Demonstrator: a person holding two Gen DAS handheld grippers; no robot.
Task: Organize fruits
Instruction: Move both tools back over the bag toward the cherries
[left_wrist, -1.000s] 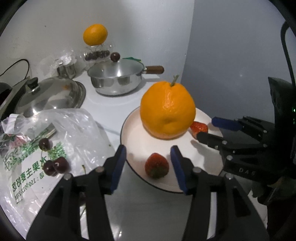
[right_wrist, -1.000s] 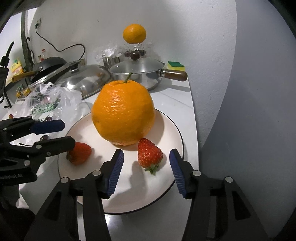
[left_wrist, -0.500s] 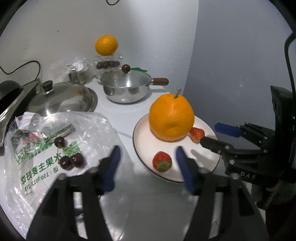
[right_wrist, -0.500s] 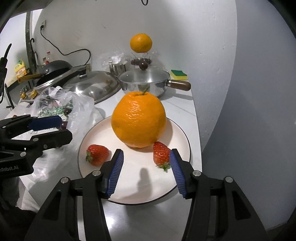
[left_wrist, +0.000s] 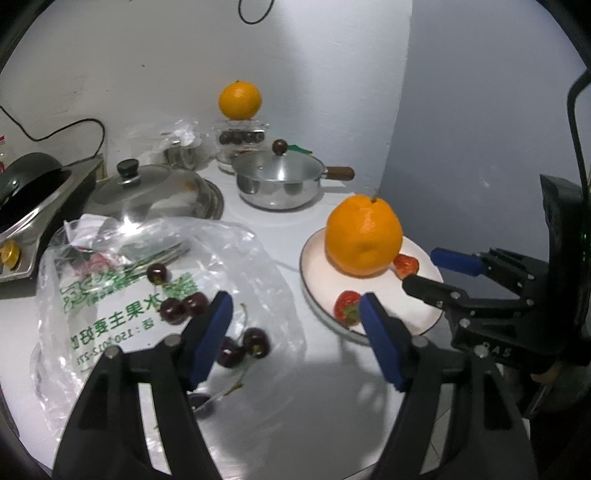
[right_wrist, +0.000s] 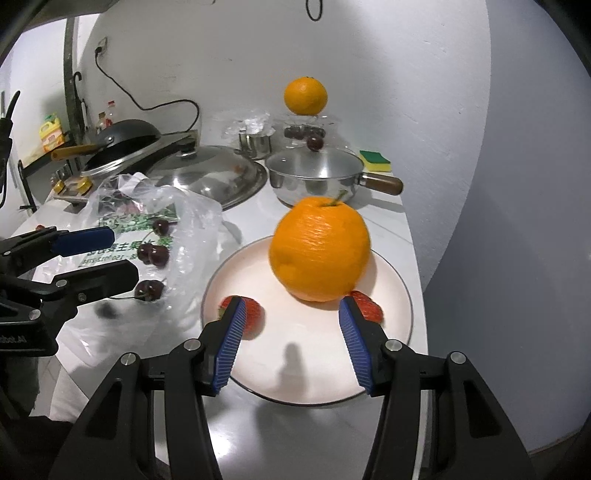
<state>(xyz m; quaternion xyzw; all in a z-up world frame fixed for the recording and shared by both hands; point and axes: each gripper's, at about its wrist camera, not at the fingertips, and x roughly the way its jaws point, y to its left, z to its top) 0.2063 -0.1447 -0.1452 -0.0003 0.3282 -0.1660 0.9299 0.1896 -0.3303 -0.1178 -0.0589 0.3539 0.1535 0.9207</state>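
A large orange (left_wrist: 364, 236) and two strawberries (left_wrist: 345, 312) (left_wrist: 405, 265) lie on a white plate (left_wrist: 424, 317). Dark cherries (left_wrist: 181, 306) rest on a clear plastic bag (left_wrist: 110, 314) to its left. My left gripper (left_wrist: 293, 306) hangs open above the counter between bag and plate, nothing between its pads. In the right wrist view, my right gripper (right_wrist: 291, 314) stands open over the plate's near part (right_wrist: 306, 354), in front of the orange (right_wrist: 319, 249), holding nothing. One strawberry (right_wrist: 253, 314) shows behind each of its fingertips.
At the back stand a lidded steel pot (left_wrist: 277, 181), a large domed lid (left_wrist: 155, 192), and a second orange (left_wrist: 239, 99) on a glass jar of cherries. A stove with a black pan (right_wrist: 125, 136) is at far left. The counter ends just right of the plate.
Both grippers have drawn back and up from the plate. The left gripper's jaws have spread wider and it has swung left toward the cherries. The fruit on the plate has not moved.
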